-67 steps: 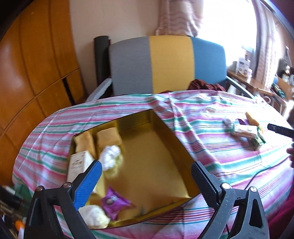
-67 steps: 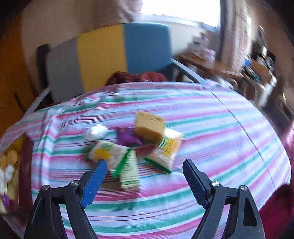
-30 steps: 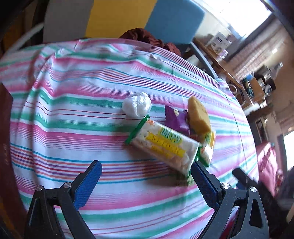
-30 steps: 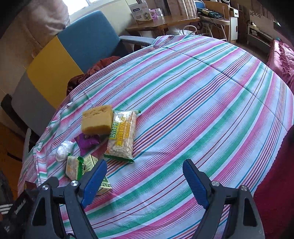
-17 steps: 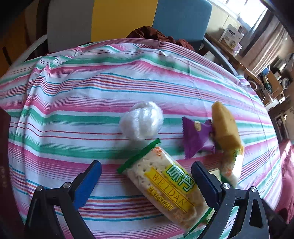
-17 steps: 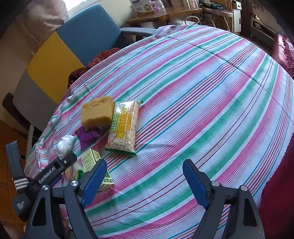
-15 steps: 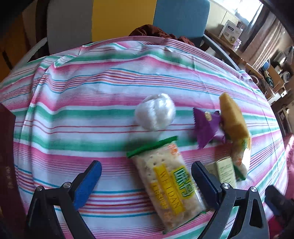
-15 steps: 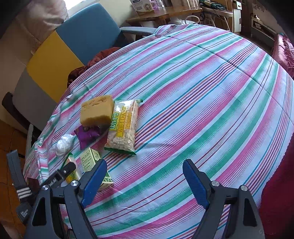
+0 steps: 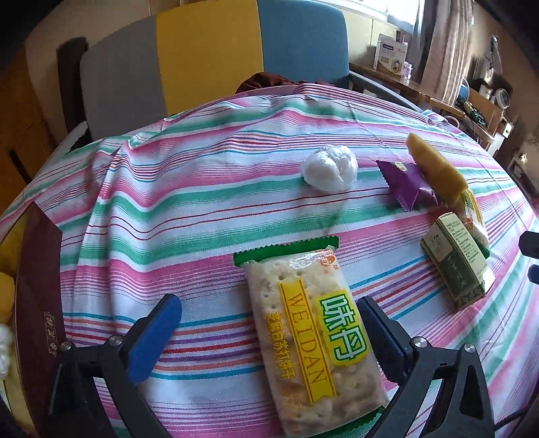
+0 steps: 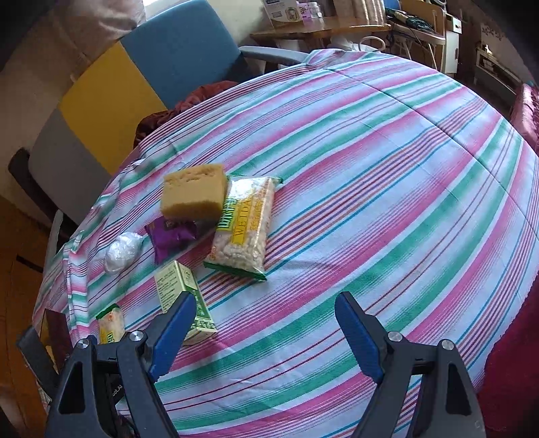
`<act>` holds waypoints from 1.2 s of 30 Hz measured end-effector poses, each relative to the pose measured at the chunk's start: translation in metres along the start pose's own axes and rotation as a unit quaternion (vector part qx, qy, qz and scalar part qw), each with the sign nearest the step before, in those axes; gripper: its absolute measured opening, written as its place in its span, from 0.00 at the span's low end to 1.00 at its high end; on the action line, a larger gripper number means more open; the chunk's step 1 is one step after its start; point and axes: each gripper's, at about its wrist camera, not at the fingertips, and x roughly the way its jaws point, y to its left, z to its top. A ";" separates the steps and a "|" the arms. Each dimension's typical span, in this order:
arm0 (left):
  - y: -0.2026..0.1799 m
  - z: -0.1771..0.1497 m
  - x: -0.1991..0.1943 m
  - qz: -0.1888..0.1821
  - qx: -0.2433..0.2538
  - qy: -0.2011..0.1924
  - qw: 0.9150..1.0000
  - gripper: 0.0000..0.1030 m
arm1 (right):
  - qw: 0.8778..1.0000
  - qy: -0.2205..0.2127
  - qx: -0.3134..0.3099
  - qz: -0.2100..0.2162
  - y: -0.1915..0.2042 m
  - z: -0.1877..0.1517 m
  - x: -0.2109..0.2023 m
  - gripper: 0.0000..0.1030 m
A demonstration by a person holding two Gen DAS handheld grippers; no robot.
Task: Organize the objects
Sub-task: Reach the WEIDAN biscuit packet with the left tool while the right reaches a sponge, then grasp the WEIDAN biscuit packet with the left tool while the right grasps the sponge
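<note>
My left gripper (image 9: 266, 332) is open, its jaws on either side of a WEIDAN cracker packet (image 9: 310, 340) that lies flat on the striped cloth. The packet's end shows in the right wrist view (image 10: 110, 323). Beyond it lie a white wrapped ball (image 9: 329, 167), a purple sachet (image 9: 406, 188), a yellow sponge (image 9: 436, 168) and a green carton (image 9: 456, 262). My right gripper (image 10: 266, 333) is open and empty above bare cloth, with the green carton (image 10: 182, 296), a second WEIDAN packet (image 10: 244, 224), the sponge (image 10: 193, 192), the sachet (image 10: 170, 234) and the ball (image 10: 123, 251) ahead to its left.
A dark red box with a gold inside (image 9: 37, 303) sits at the left table edge and holds several items. A grey, yellow and blue chair (image 9: 209, 57) stands behind the table. A side table with boxes (image 10: 303, 20) is at the far right.
My left gripper has swung from the gold box to the loose items and come down around the cracker packet. My right gripper has drawn back a little and stays open.
</note>
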 end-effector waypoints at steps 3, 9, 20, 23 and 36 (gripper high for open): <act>0.001 -0.001 -0.001 -0.003 0.000 -0.004 1.000 1.00 | 1.000 0.000 -0.016 0.024 0.011 -0.001 0.000 0.84; 0.000 0.000 0.002 -0.007 -0.003 -0.012 1.000 1.00 | 0.998 -0.012 -0.046 0.048 0.038 0.031 0.006 0.85; 0.002 -0.003 0.000 -0.012 -0.007 -0.017 1.000 1.00 | 0.994 0.021 -0.103 -0.024 0.073 0.099 0.087 0.87; 0.002 -0.002 0.001 -0.013 -0.008 -0.018 1.000 1.00 | 0.994 0.032 -0.105 -0.008 0.072 0.095 0.091 0.63; 0.003 -0.005 -0.002 -0.017 -0.011 -0.022 1.000 0.99 | 0.993 -0.015 -0.094 -0.074 0.031 0.036 0.003 0.62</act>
